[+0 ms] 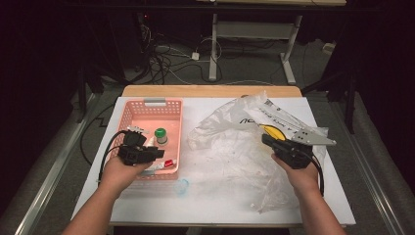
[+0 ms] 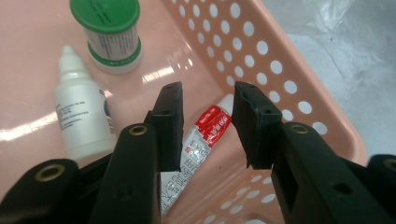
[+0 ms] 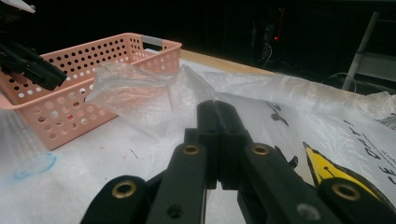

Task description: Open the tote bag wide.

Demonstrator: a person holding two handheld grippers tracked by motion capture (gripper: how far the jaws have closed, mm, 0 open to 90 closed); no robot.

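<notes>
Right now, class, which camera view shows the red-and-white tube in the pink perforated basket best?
The left gripper view: the red-and-white tube lies close up, its print visible, between the left gripper's jaws. The high view shows the tube small, partly hidden. The right gripper view shows the pink basket's wall.

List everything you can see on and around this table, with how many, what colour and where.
basket: one, pink, left part of table
jar: one, white with green lid, in basket
dropper bottle: one, white, in basket beside jar
tube: one, red and white, in basket, between the left jaws
plastic bag: one, clear with yellow print, right part of table
table: one, white cover
left gripper: one, black, over basket, jaws apart
right gripper: one, black, on bag, jaws shut
</notes>
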